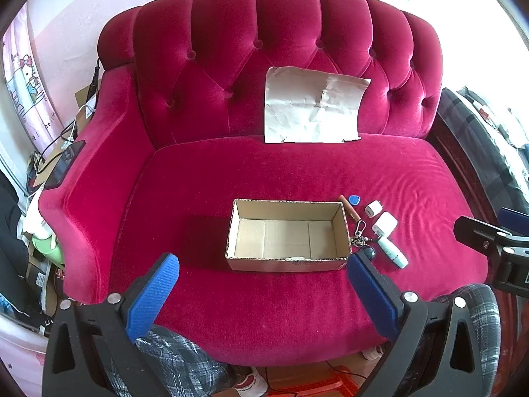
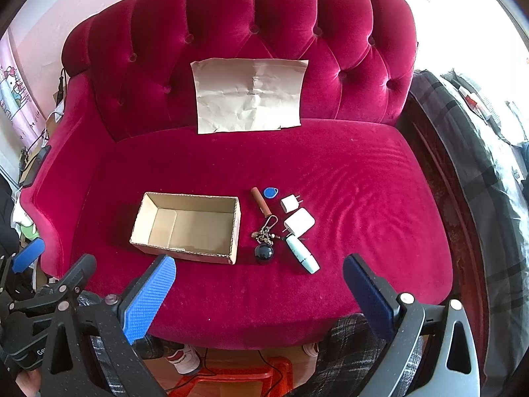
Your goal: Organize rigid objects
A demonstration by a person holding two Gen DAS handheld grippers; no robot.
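Observation:
An open, empty cardboard box [image 1: 287, 235] [image 2: 188, 226] sits on the red sofa seat. To its right lie a brown cylinder [image 2: 261, 201], a blue key fob [image 2: 271, 193], a small white plug [image 2: 291, 203], a larger white charger [image 2: 299, 223], a keyring with a black ball [image 2: 263, 253] and a mint-and-white tube [image 2: 302, 254]. These also show in the left wrist view, such as the charger [image 1: 385, 223] and tube [image 1: 393, 251]. My left gripper [image 1: 263, 264] is open and empty, just in front of the box. My right gripper [image 2: 259, 266] is open and empty, in front of the objects.
A creased sheet of paper [image 2: 249, 94] leans on the tufted red sofa [image 2: 330, 165] backrest. Cables and clutter lie left of the sofa arm [image 1: 66, 139]. A dark plaid blanket [image 2: 463, 132] is on the right. An orange stool [image 2: 231, 380] stands on the floor below.

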